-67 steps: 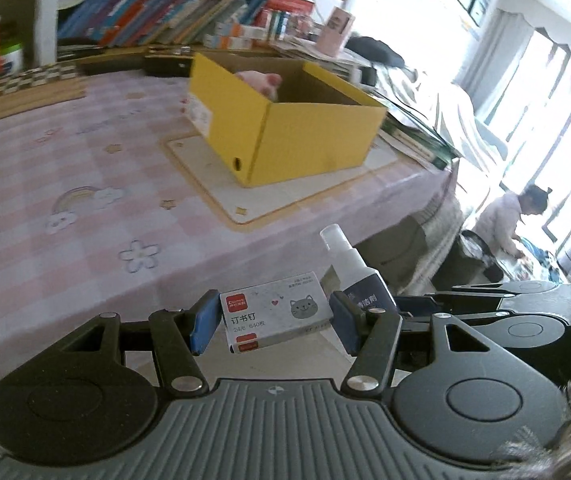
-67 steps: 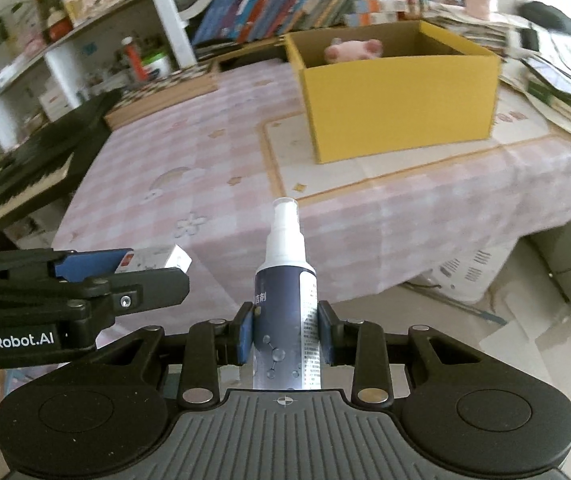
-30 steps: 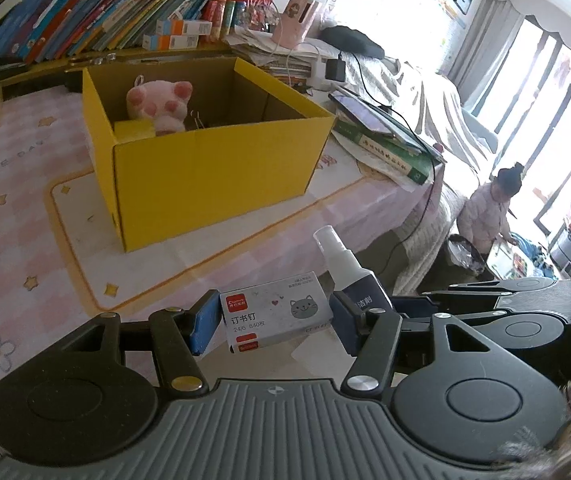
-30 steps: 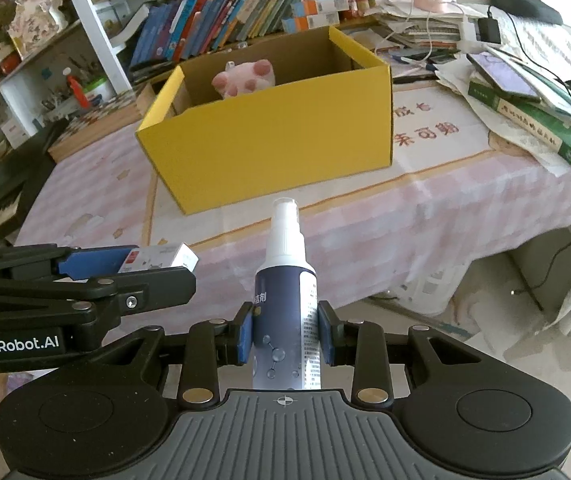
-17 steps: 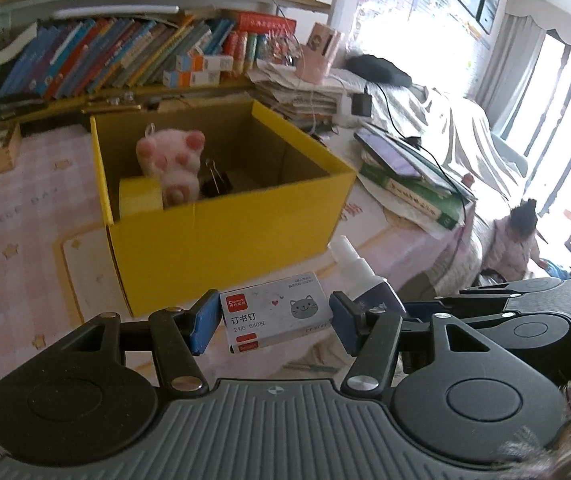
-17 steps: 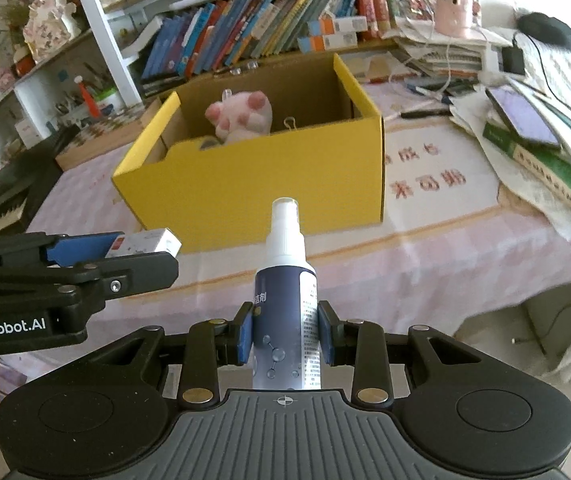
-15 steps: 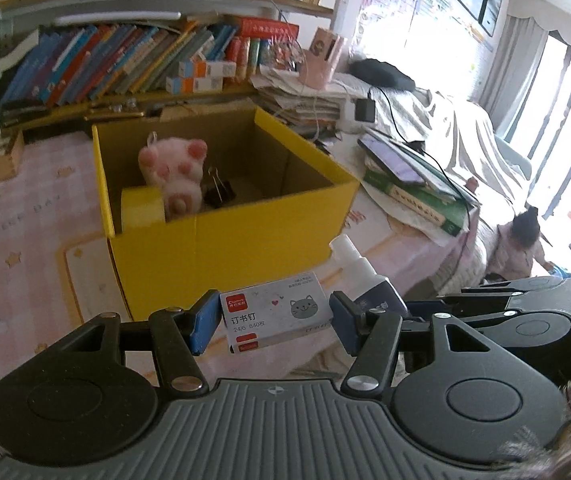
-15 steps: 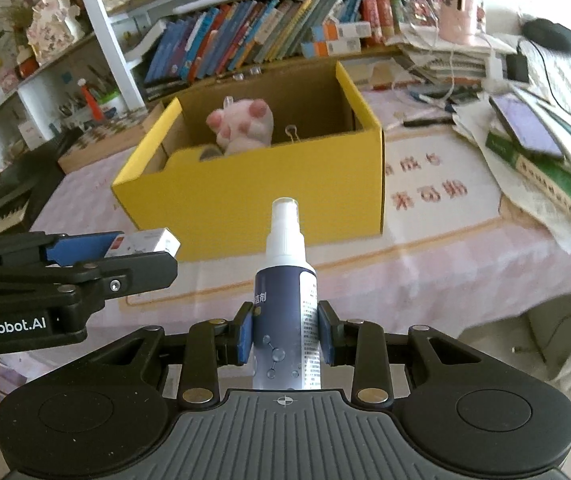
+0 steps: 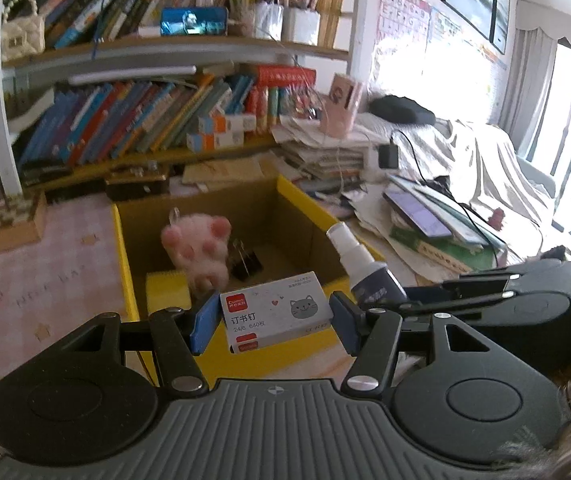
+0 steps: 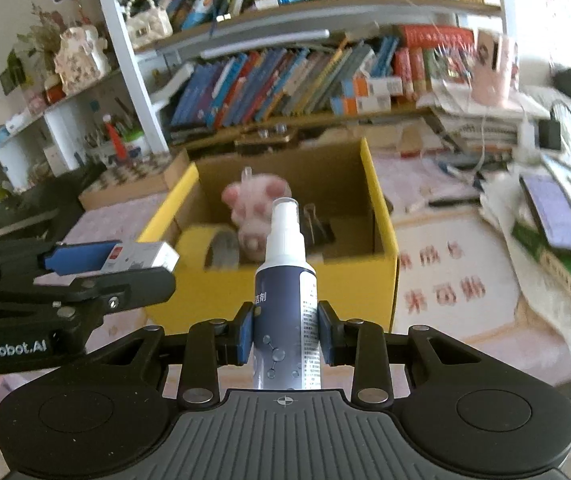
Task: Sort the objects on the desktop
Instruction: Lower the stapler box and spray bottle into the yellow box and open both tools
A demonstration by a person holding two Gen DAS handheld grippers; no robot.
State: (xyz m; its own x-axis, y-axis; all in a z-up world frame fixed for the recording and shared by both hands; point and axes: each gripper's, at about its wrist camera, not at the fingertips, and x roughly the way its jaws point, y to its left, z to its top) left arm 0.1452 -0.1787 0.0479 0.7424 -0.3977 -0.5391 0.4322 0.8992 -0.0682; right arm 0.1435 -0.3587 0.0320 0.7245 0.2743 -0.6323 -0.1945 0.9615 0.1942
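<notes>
Yellow cardboard box sits open on the pink tablecloth, holding a pink plush toy; right gripper clamps the spray bottle upright, left gripper clamps the staple box, both just short of the box.

- Box: yellow outside, brown inside.
- Plush: pink.
- Bottle: navy, white sprayer.
- Staple box: white, red label, grey cat.
- Tablecloth: pink checks.

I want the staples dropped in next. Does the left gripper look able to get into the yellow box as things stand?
Probably yes: the left gripper, shut on the staple box, is near the open-topped yellow box; the bare floor behind the pink plush looks free.
</notes>
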